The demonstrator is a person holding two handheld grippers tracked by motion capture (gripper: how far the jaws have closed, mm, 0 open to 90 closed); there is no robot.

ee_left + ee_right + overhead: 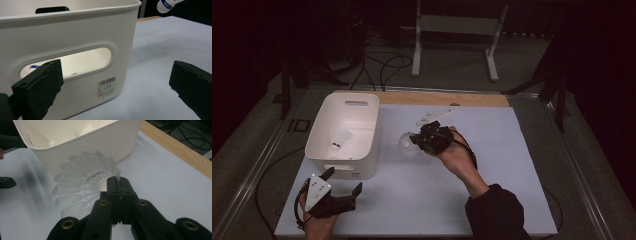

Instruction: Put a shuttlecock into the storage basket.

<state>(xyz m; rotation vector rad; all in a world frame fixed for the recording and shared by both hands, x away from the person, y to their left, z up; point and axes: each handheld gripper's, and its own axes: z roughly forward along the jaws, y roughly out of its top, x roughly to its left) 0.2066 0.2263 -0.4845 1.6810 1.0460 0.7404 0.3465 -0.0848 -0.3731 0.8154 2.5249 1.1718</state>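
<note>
Left gripper point(344, 181) sits at the near edge of the mat point(492, 165), jaws wide apart and empty, facing the bin point(362, 131) wall. Right gripper point(119, 185), farther in, has its jaws clamped on the skirt rim of a shuttlecock point(80, 182), held above the mat just right of the bin. Another shuttlecock point(340, 138) lies inside the bin.

Dim in the high view, black beyond the pale blue sheet-covered surface point(492, 165), brightest inside the white plastic bin point(362, 117). Brighter and flatter in both gripper views. Soft grey shadow right of that bin. Slightly soft focus on the black jaws close to the lens. Low, grainy detail in the high view.
</note>
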